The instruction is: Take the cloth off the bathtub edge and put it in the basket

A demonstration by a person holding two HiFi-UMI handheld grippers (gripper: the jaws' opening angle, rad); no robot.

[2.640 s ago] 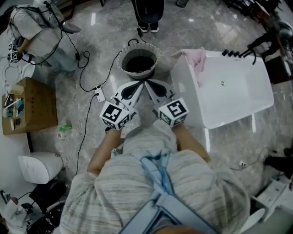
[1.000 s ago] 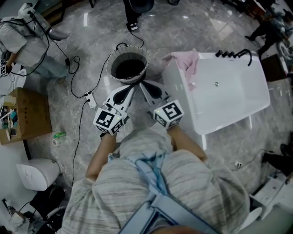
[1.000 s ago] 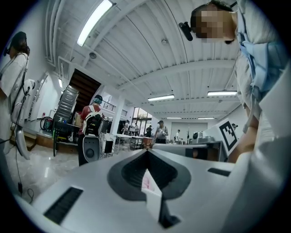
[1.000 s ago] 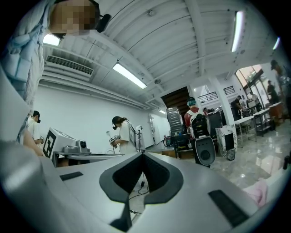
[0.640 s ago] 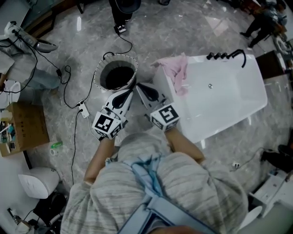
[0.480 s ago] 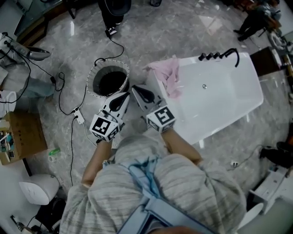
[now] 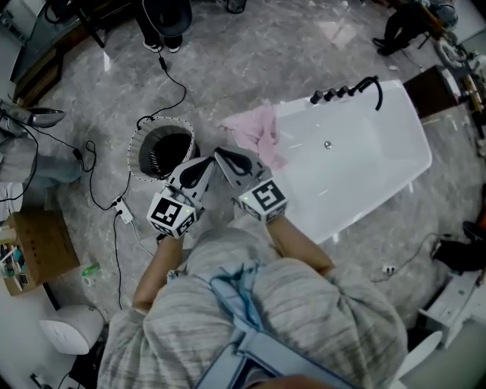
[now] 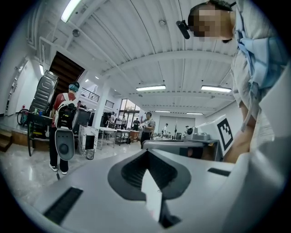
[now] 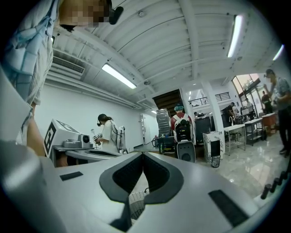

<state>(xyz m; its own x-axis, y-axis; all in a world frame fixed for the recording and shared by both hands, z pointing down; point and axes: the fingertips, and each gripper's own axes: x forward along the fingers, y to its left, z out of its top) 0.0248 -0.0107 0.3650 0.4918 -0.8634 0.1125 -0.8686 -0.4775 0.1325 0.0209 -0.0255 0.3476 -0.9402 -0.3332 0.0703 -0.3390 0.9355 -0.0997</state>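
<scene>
A pink cloth hangs over the left end of the white bathtub. The round mesh basket stands on the floor just left of the tub. It also shows low between the right jaws, basket. My left gripper and right gripper are held side by side, tips nearly touching, between basket and cloth. Both are shut with nothing in them. In the gripper views, the left gripper and right gripper point about level across the room.
A black faucet sits on the tub's far rim. Cables and a power strip trail over the marble floor left of the basket. A cardboard box lies at the left. A person stands beyond the basket.
Both grippers, shut throughout, have swung from pointing at the basket toward the tub's cloth end. The basket now lies to their left and the cloth sits closer to their tips.
</scene>
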